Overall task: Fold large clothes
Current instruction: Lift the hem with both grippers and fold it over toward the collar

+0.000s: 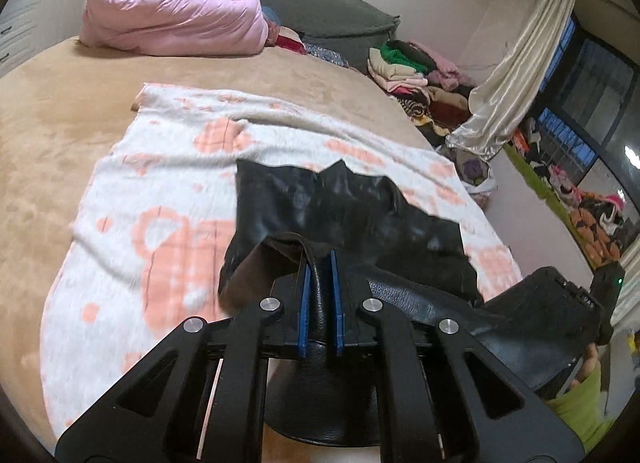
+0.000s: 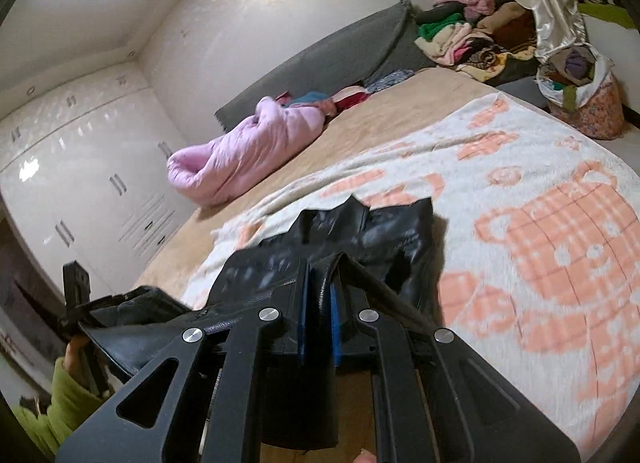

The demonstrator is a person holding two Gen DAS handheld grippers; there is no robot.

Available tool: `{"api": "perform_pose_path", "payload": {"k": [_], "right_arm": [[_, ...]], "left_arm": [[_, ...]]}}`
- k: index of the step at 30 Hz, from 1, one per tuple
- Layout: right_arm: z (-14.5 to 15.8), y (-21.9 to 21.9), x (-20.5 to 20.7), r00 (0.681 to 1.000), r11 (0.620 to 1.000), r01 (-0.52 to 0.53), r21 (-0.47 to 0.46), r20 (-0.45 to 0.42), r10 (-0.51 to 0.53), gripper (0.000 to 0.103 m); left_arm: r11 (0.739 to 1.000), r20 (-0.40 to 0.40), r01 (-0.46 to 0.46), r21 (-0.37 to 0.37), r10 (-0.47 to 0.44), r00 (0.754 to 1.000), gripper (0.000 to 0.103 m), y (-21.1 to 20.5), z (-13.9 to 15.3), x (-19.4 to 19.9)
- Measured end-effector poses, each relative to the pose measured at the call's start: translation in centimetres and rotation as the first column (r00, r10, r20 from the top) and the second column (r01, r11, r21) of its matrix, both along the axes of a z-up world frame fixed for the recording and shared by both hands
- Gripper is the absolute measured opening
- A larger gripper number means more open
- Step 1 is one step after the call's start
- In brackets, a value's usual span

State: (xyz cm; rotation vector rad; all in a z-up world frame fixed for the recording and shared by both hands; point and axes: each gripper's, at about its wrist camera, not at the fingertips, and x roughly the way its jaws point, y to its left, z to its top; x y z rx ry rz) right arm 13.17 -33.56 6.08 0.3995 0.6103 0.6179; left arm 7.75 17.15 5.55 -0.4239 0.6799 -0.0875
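Observation:
A black leather-like garment [image 1: 344, 207] lies partly on a white and peach blanket [image 1: 160, 199] spread over the bed. My left gripper [image 1: 320, 259] is shut on a fold of the garment's near edge, lifted off the blanket. In the right wrist view, my right gripper [image 2: 322, 263] is shut on another fold of the same black garment [image 2: 360, 231]. The garment's near edge hangs between the two grippers. The right gripper's body [image 1: 560, 303] shows at the lower right of the left wrist view, and the left gripper's body [image 2: 120, 311] at the lower left of the right wrist view.
A rolled pink quilt [image 1: 172, 11] and a grey headboard cushion [image 1: 312, 3] sit at the bed's far end. Piled clothes [image 1: 412, 71], a cream curtain [image 1: 516, 63] and a floral bag [image 2: 584, 99] stand beside the bed. White wardrobes [image 2: 80, 167] line the wall. A green sleeve [image 2: 60, 403] shows.

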Motion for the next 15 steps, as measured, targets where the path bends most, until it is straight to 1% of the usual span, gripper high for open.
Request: {"api": "perform_pose_path", "payload": {"k": [4, 8, 11, 15], "right_arm": [[-0.4, 0.4, 3.0, 0.998, 0.999, 0.034, 0.0, -0.047, -0.034, 0.008], [-0.6, 1.0, 4.9, 0.996, 0.998, 0.057, -0.008, -0.068, -0.057, 0.008], [-0.9, 1.3, 6.2, 0.994, 0.998, 0.068, -0.011, -0.081, -0.069, 0.008], [-1.6, 1.6, 8.0, 0.991, 0.997, 0.077, -0.008, -0.112, -0.078, 0.008]], "left_arm": [[1.0, -0.001, -0.012, -0.023, 0.012, 1.0, 0.003, 0.5, 0.1, 2.4], [1.0, -0.018, -0.019, -0.024, 0.018, 1.0, 0.003, 0.6, -0.2, 4.6], [0.999, -0.031, -0.026, -0.021, 0.026, 0.999, 0.003, 0.9, -0.4, 6.0], [1.0, -0.045, -0.031, 0.002, 0.031, 0.999, 0.004, 0.7, -0.8, 7.4]]}}
